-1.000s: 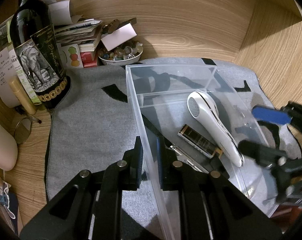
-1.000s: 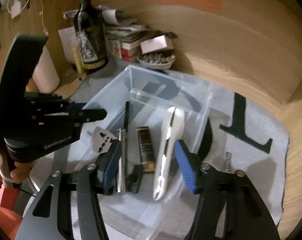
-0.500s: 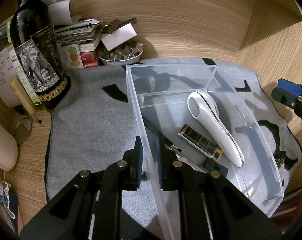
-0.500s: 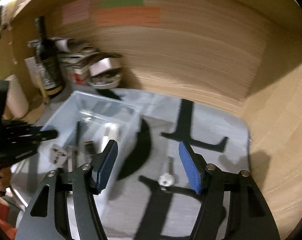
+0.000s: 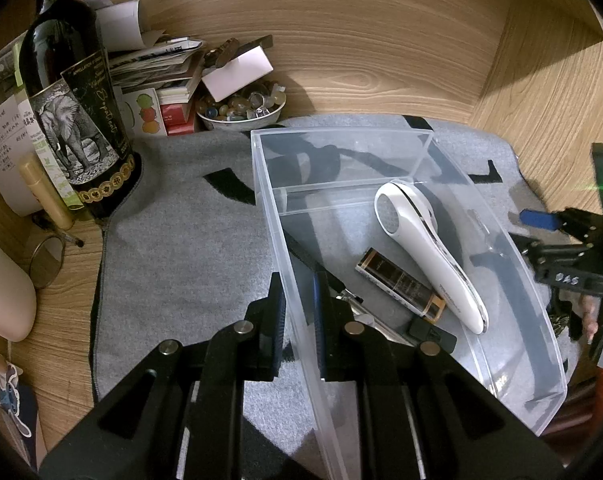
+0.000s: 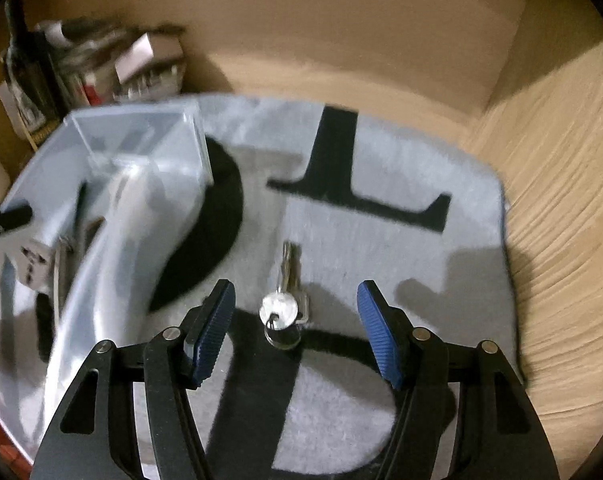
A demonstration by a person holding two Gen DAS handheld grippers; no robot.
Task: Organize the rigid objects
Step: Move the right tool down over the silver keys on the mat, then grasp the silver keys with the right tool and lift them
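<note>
A clear plastic bin sits on a grey mat. My left gripper is shut on the bin's left wall. Inside lie a white handheld device, a dark gold-trimmed bar and a small black piece. My right gripper is open, low over the mat right of the bin. A set of silver keys lies on the mat between its blue pads. The right gripper also shows in the left wrist view.
A dark wine bottle, stacked papers and boxes and a bowl of stones stand at the back left. A wooden wall closes the back and right. A white adapter lies in the bin.
My right gripper has swung out of the bin to the right and come down over the keys on the mat. My left gripper has stayed clamped on the bin wall.
</note>
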